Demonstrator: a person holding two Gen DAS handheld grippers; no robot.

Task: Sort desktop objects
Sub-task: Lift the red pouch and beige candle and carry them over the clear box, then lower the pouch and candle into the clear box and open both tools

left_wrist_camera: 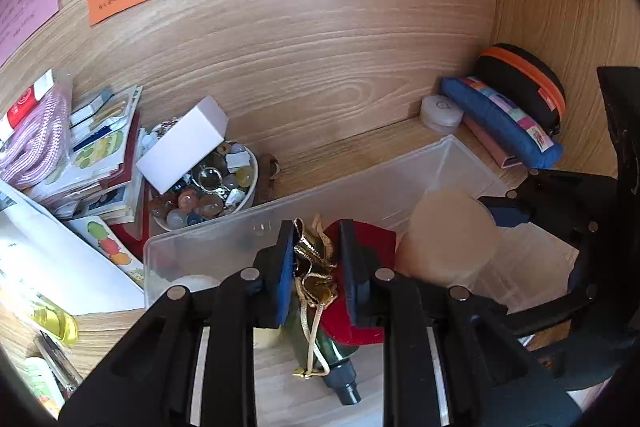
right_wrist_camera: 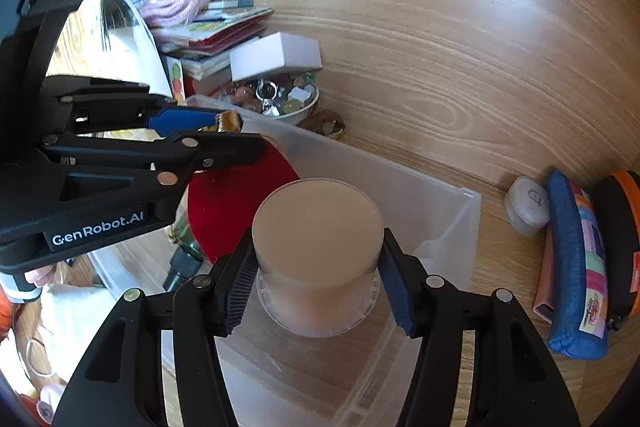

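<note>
Pouch half-hidden in clenched left hand-held gripper; right hand-held gripper released around jar.

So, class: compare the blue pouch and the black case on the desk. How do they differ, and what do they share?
The blue pouch is long, soft fabric with a multicoloured patchwork strip; the black case is rounder and plain, with an orange zip band. The pouch sits nearer the clear bin; the case is further out. Both lie side by side outside the bin.
</note>
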